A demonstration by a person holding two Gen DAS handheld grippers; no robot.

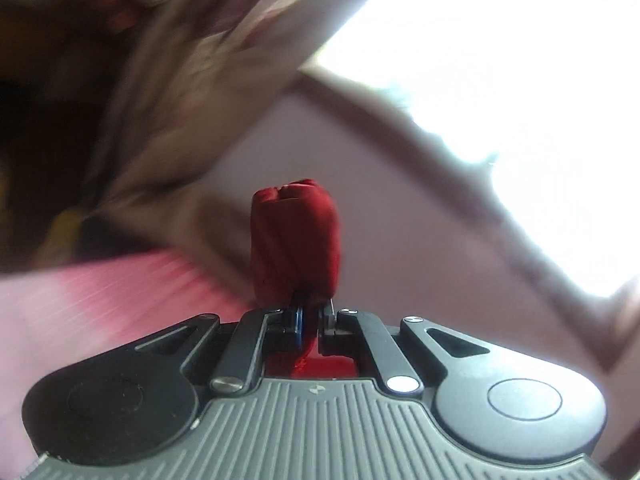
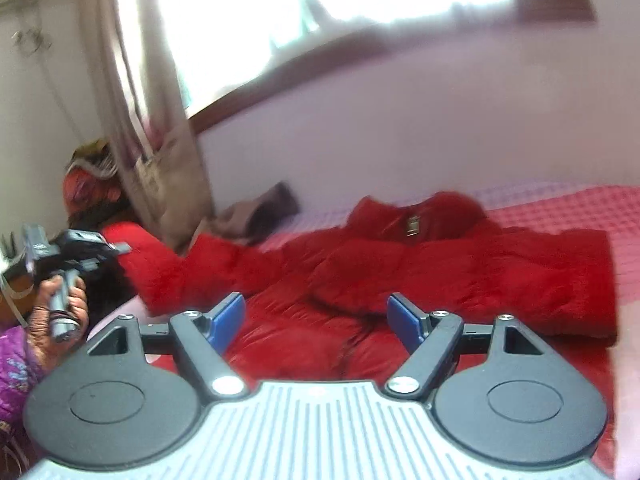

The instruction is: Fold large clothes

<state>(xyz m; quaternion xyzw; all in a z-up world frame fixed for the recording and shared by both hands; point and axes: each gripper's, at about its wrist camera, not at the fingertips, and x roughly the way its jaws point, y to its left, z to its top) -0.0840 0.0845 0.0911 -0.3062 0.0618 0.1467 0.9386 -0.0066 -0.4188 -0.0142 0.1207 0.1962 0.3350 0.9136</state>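
The bulky red padded coat (image 2: 420, 276) lies spread across the pink checked bedspread (image 2: 592, 208), its sleeve drawn out toward nine o'clock, likely so it can be folded over the body. The left gripper (image 1: 310, 304), jaws pressed together on a wad of that red fabric, is raised and tilted toward the bright window (image 1: 500, 80). The right gripper (image 2: 316, 316) hangs low over the coat's near hem, jaws spread and holding nothing.
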